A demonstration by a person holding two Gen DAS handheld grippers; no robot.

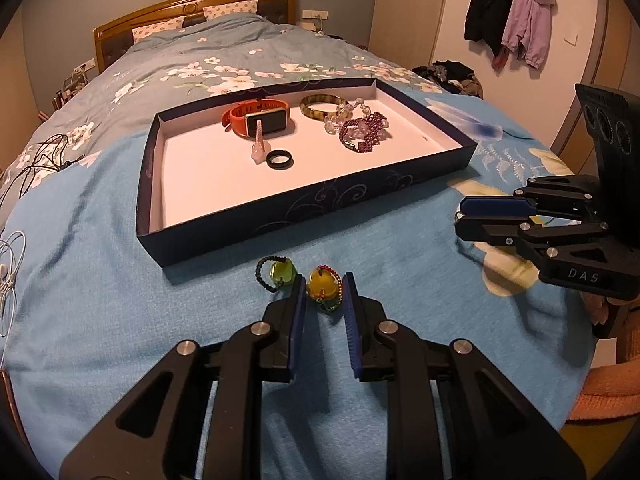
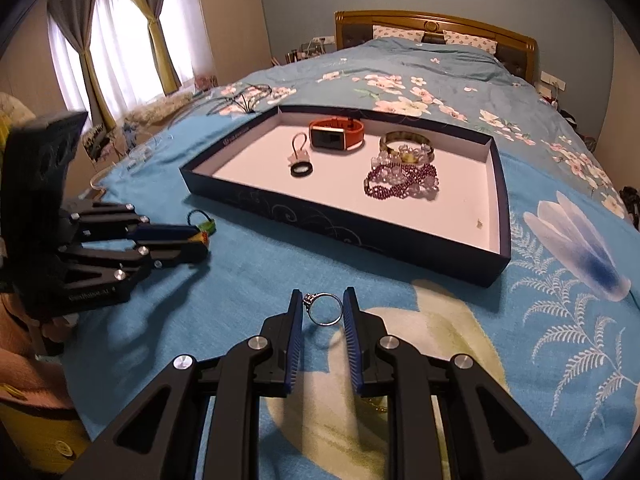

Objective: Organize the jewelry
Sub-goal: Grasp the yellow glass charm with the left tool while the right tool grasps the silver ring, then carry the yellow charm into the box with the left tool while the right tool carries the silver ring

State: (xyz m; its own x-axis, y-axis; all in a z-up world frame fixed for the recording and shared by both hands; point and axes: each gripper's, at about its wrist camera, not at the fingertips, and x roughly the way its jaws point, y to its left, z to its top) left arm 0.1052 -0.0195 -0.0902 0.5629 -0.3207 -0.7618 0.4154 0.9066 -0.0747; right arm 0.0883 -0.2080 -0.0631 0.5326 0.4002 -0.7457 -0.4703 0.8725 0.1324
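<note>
In the left wrist view my left gripper (image 1: 323, 286) is shut on a yellow pendant (image 1: 322, 289) strung with red and green beads, just above the blue blanket. A green pendant (image 1: 282, 272) on a black cord lies beside its left finger. In the right wrist view my right gripper (image 2: 323, 307) is shut on a silver ring (image 2: 327, 310) with a small stone, which stands upright between the blue pads. The dark blue tray (image 1: 280, 210) (image 2: 360, 240) lies beyond both grippers. It holds an orange watch (image 1: 260, 118), a bangle (image 1: 323, 106), bead bracelets (image 1: 362, 130) and a black ring (image 1: 280, 159).
Everything rests on a bed with a blue floral blanket (image 1: 100, 280). Black cords (image 1: 38, 164) and a white cable (image 1: 10, 272) lie at the left edge. Each gripper shows in the other's view, my right gripper (image 1: 460, 216) and my left gripper (image 2: 202, 240). Coats (image 1: 516, 12) hang on the far wall.
</note>
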